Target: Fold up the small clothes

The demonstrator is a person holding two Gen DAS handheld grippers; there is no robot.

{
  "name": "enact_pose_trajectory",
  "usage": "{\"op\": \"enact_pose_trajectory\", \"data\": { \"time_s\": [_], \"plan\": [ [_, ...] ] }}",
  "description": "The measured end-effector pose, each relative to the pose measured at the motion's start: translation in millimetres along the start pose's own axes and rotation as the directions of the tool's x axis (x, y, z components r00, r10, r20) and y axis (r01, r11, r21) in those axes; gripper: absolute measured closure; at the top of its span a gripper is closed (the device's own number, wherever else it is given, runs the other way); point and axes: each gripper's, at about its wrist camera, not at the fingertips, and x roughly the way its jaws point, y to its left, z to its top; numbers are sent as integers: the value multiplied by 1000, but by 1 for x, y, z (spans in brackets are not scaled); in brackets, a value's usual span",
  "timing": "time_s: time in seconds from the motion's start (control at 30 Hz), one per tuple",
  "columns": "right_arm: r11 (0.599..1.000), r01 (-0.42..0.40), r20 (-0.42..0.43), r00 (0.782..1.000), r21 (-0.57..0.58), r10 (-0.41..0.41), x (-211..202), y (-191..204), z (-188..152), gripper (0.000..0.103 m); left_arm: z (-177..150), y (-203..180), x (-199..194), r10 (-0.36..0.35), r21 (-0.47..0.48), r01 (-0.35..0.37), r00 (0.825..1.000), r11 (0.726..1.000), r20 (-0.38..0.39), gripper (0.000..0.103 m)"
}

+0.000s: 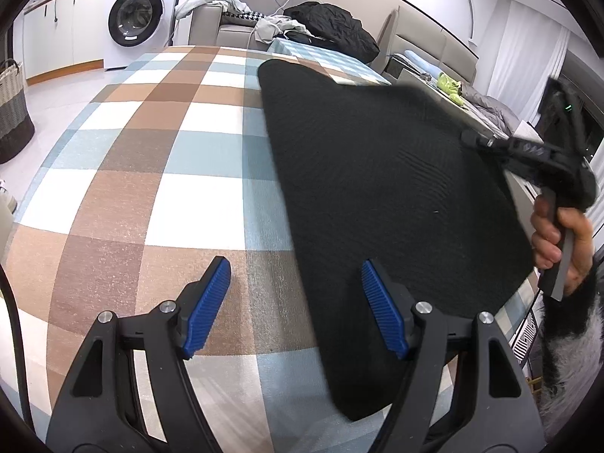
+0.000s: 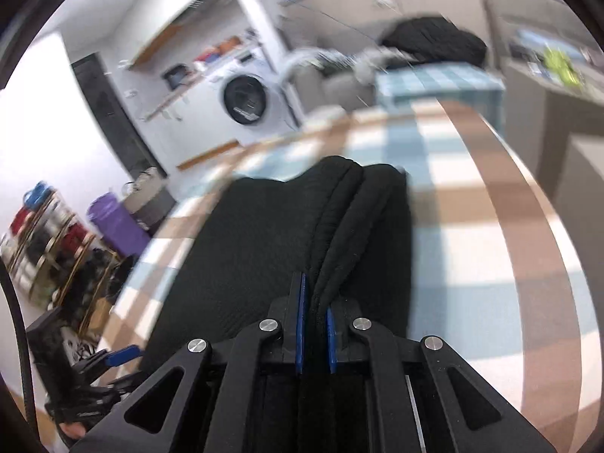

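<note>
A black knitted garment (image 1: 377, 188) lies on the checked tablecloth (image 1: 151, 151), its right edge lifted off the surface. My right gripper (image 1: 470, 139) comes in from the right and is shut on that raised edge. A person's hand (image 1: 566, 241) holds its handle. In the right wrist view the blue pads (image 2: 302, 294) pinch a bunched fold of the garment (image 2: 264, 234), and the picture is blurred by motion. My left gripper (image 1: 295, 268) hovers open at the garment's near left edge. Its right finger is over the black cloth and its left finger over the bare tablecloth, with nothing gripped.
The checked tablecloth (image 2: 472, 207) spreads wide to the left of the garment. Behind the table stand a washing machine (image 1: 137, 19) and a sofa with a pile of black clothing (image 1: 332, 26). A woven basket (image 1: 11, 105) sits on the floor at far left.
</note>
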Motion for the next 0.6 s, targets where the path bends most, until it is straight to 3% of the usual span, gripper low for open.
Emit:
{"op": "enact_pose_trajectory", "data": {
  "time_s": [0.13, 0.2, 0.4, 0.6],
  "plan": [
    [997, -28, -112, 993, 75, 36, 23, -30, -10, 90, 0, -3, 0, 1, 12, -1, 1000, 1000, 0, 33],
    [994, -56, -99, 993, 96, 65, 12, -35, -19, 85, 0, -4, 2, 2, 13, -2, 1000, 1000, -3, 33],
    [979, -148, -108, 981, 138, 163, -27, -33, -70, 85, -2, -9, 5, -16, 34, 17, 1000, 999, -17, 33],
    [985, -131, -106, 984, 110, 143, -52, -19, -102, 80, -6, -19, 7, -46, 58, 48, 998, 997, -31, 33]
  ]
}}
